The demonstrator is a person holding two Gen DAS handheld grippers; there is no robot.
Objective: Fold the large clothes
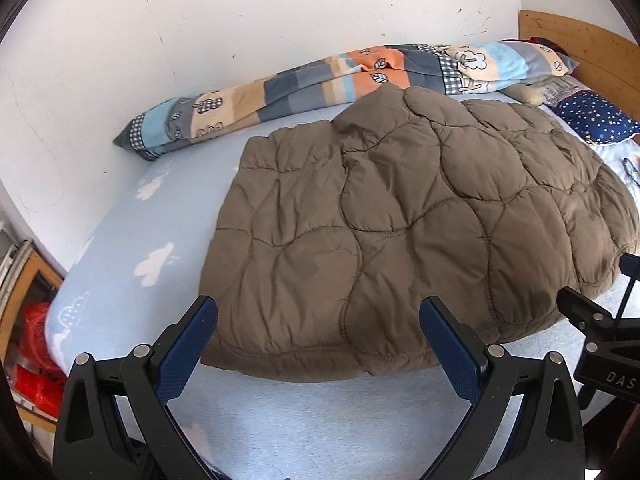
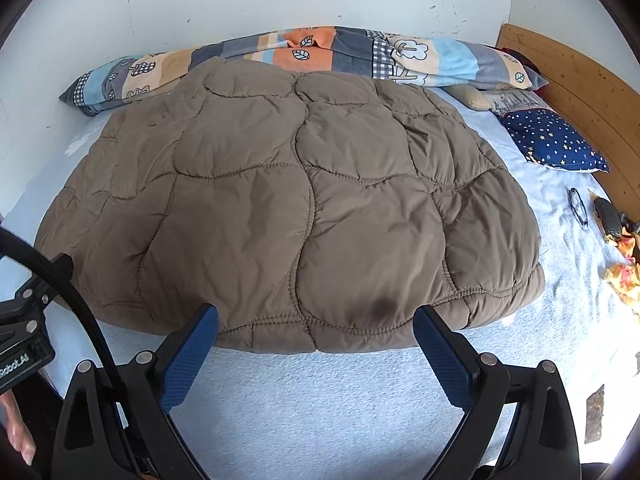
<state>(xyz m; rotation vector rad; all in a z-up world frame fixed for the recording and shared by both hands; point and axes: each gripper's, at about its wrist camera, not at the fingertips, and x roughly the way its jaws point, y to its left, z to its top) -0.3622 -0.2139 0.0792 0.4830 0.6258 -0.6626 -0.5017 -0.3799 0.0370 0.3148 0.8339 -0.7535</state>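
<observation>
The puffy brown quilted jacket (image 2: 296, 208) lies folded flat on the pale blue bed sheet (image 2: 328, 392), patchwork blanket roll (image 2: 304, 50) behind it by the wall. Left gripper (image 1: 318, 338) gapes wide at its near hem, empty; right gripper (image 2: 316, 342) likewise, spread wide, gripping nothing.

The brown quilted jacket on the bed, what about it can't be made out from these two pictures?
- Sleeves, collar, zip: neither view shows them; only the brown quilted jacket outer surface faces up.
- Far edge: in the right wrist view it overlaps the patchwork blanket, so where it ends is unclear.
- Right end: in the left wrist view the right tool covers part of it.
- Underside on the bed sheet: hidden in both.
</observation>
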